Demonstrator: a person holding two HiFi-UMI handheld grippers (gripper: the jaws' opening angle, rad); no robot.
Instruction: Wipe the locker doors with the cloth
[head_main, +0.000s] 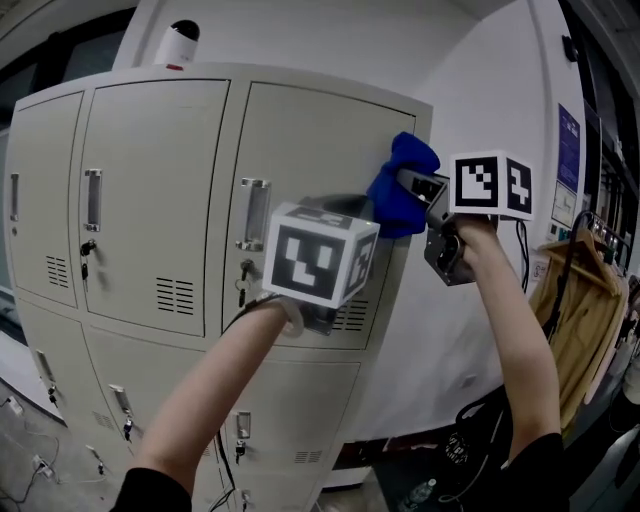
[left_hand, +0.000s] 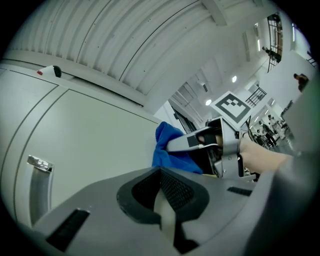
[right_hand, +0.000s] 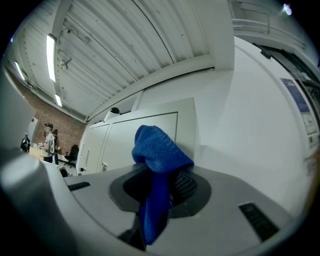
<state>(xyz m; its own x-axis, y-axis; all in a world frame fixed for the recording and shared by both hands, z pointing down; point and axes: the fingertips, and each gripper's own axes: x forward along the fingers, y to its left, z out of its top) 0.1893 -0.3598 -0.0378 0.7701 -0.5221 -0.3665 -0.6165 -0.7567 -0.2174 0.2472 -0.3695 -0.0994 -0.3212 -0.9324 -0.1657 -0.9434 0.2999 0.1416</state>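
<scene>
- Blue cloth (head_main: 405, 185) gripped tight in the jaws of the right gripper (right_hand: 159, 187). Bunched into a rounded wad past the jaw tips, with one tail hanging back down between the jaws.
- Wad held at the top right corner of the upper right locker door (head_main: 310, 150), just ahead of those jaws. Actual contact with the metal not clear from any view.
- Left gripper (left_hand: 162, 197) with jaws together and nothing between them. Same pale grey door ahead of the jaws, cloth and right gripper beyond them, up and to the right.
- Marker cube (head_main: 320, 255) of the left gripper below and left of the right jaws, over the lower part of the door.
- Black-and-white square patterns only on both cubes, no letters or numbers.
- Metal door handle (head_main: 253, 213) left of both pairs of jaws, with a key (head_main: 243, 272) hanging from the lock beneath it.
- Vent slots (head_main: 175, 295) on the neighbouring door, further left still.
- White device (head_main: 178, 45) with a dark front and a red band on the locker top, well above and left of the jaws. No readable brand.
- Blue notice (head_main: 568, 148) on the white wall right of the right jaws, print too small to read.
- Tan garment (head_main: 583, 300) on a hanger, lower right, well apart from both jaws.
</scene>
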